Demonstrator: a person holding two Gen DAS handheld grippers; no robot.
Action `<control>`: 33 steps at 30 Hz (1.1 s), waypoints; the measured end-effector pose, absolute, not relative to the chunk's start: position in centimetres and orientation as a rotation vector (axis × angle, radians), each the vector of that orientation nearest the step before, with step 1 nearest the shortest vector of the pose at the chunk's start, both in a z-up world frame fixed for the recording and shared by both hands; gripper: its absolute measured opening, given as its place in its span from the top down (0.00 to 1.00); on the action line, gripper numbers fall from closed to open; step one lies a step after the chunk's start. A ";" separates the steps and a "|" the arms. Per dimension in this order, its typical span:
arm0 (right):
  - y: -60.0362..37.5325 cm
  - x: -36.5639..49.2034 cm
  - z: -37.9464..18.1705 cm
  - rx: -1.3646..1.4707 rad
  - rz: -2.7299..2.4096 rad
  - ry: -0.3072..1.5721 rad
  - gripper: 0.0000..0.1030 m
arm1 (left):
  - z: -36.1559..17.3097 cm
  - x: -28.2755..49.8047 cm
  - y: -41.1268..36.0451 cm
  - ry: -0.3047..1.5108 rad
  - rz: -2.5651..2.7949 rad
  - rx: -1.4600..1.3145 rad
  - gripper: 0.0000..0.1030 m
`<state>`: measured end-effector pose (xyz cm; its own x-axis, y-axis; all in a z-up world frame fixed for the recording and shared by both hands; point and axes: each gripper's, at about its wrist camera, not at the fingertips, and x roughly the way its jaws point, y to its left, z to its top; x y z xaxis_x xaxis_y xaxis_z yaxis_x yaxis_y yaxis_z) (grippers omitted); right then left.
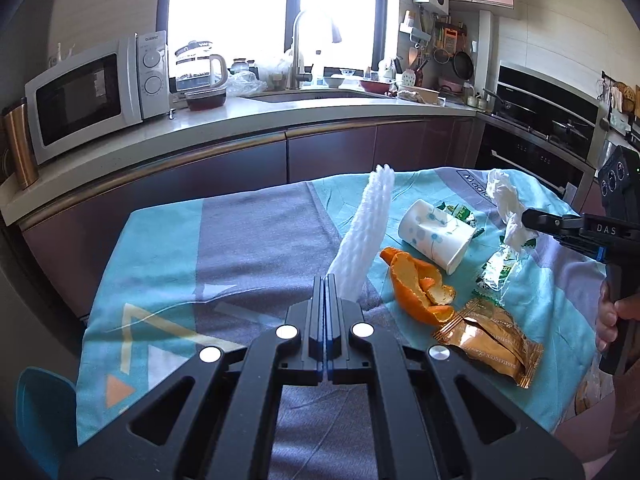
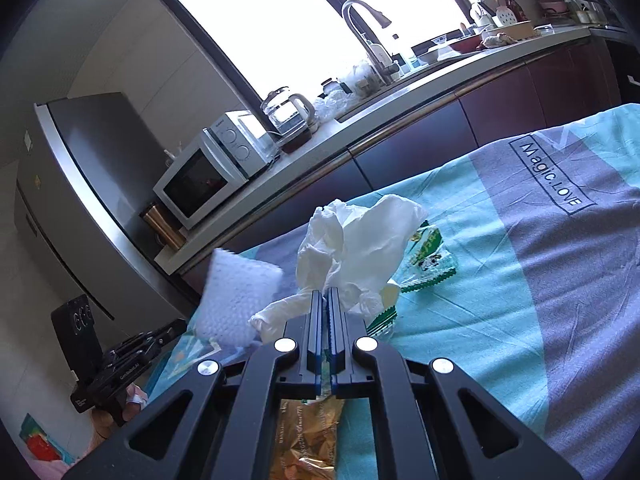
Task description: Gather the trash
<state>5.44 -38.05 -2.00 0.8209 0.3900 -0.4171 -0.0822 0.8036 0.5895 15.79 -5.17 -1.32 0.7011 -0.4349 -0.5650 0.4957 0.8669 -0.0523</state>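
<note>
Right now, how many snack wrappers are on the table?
3: a gold wrapper nearest, a green wrapper beside the orange peel, another green wrapper behind the paper cup. More may be hidden.

The tablecloth [image 2: 560, 240] under my work read "Magic. LOVE" in a dark box. My right gripper [image 1: 524, 218] carried "DAS". The microwave [image 1: 96, 96] brand was too small to read.

Left wrist view: looks forward over its own fingers, level, across the tablecloth [image 1: 256, 240] toward the counter [image 1: 224, 120] — near.
Right wrist view: tilted, low over the same cloth.
Shared: microwave [image 1: 92, 96], faucet [image 2: 368, 36], tissue [image 2: 360, 240] — each view catches the other gripper.
</note>
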 end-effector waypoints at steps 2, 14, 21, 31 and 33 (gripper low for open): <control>-37.5 5.3 -1.6 0.585 0.290 0.550 0.98 | -1.1 15.3 -4.2 0.595 -0.510 0.094 0.99; -34.0 5.6 -1.5 0.555 0.401 0.589 0.98 | -1.4 13.6 -2.9 0.608 -0.567 0.080 0.88; -34.2 5.9 -2.9 0.574 0.376 0.630 0.97 | -3.3 13.7 -8.3 0.630 -0.636 0.191 0.69; -34.9 6.1 -4.0 0.547 0.320 0.672 0.61 | -4.7 14.3 -12.9 0.624 -0.637 0.305 0.62; -34.6 6.5 -4.1 0.529 0.325 0.678 0.61 | -5.2 14.9 -13.4 0.637 -0.633 0.316 0.62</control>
<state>6.50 -34.64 -4.09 0.7369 0.4477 -0.5065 -0.1138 0.8207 0.5599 14.86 -13.42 -5.15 0.6263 -0.4482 -0.6378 0.6348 0.7681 0.0837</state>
